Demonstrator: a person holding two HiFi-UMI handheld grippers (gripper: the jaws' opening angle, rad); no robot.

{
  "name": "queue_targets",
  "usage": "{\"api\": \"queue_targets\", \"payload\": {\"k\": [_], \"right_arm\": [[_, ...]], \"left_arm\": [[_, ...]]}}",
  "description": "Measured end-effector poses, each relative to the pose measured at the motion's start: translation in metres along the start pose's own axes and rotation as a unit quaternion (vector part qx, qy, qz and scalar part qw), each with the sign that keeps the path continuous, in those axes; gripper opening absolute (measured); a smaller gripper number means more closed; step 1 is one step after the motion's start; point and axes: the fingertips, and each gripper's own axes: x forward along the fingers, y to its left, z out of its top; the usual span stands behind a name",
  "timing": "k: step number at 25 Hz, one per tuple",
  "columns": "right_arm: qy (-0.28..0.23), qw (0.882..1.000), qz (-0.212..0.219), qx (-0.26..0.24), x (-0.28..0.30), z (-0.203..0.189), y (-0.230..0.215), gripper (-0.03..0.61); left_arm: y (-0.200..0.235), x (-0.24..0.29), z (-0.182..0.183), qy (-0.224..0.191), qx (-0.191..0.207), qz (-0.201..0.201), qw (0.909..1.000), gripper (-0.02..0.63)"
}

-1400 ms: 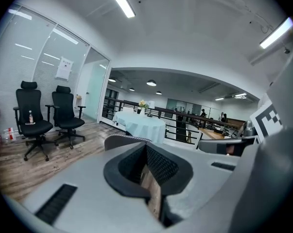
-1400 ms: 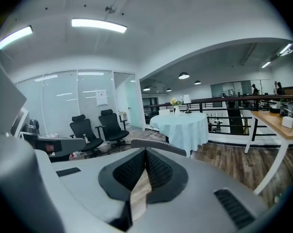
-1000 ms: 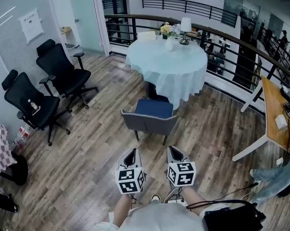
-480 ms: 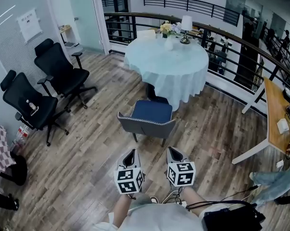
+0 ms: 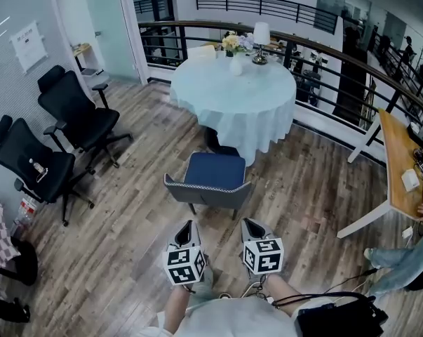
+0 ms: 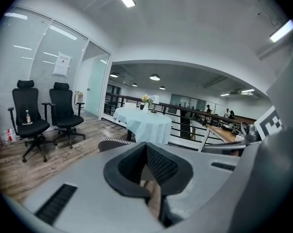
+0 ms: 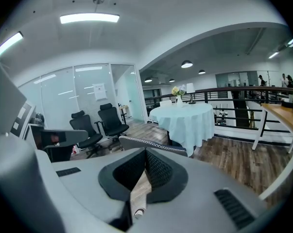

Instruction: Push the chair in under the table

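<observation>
**Both grippers shut, chair back dead ahead**

Here's the chair [image 5: 211, 177], standing out in the open on the wood-plank floor [image 5: 120, 237]. Its backrest [image 5: 206, 191] is turned toward the person, and its blue seat [image 5: 213, 171] faces the round table [image 5: 232, 100], the front edge near the hem of the cloth but not under it. The left gripper [image 5: 189, 225] and right gripper [image 5: 250, 222] hover side by side just short of that backrest. Both have their jaws pressed together with nothing between them, and each gripper's own view confirms it [image 6: 147, 148] [image 7: 145, 152].

How will the chair handle? My read is fairly light but not free-moving. It stands on thin dark legs [image 5: 191, 208] with no castors that I can see, so it should scrape across the planks rather than roll. The backrest is grey upholstery with a pale stitched trim along the top, padded over what is probably a stiff frame. The place to take it is that top edge, one closed gripper tip toward each side, pressing evenly. (Push off-centre and it will likely swivel; push too high and hard and it could tip forward.) The pale tablecloth hangs soft and loose and should simply give way as the seat goes under it.
</observation>
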Motion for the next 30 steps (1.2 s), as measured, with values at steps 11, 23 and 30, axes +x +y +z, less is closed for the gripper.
{"api": "queue_targets", "payload": {"k": [11, 23, 30], "right_arm": [[-0.005, 1.000, -0.006, -0.014, 0.082, 0.053, 0.005, 0.017], [-0.005, 0.999, -0.033, 0.000, 0.155, 0.095, -0.003, 0.017], [-0.005, 0.999, -0.045, 0.011, 0.192, 0.110, -0.004, 0.017]], "left_arm": [[0.040, 0.082, 0.043, -0.004, -0.005, -0.021, 0.9998, 0.003], [0.076, 0.157, 0.085, 0.003, 0.004, -0.050, 0.9988, 0.003], [0.093, 0.193, 0.098, 0.014, 0.014, -0.068, 0.9975, 0.003]]}}
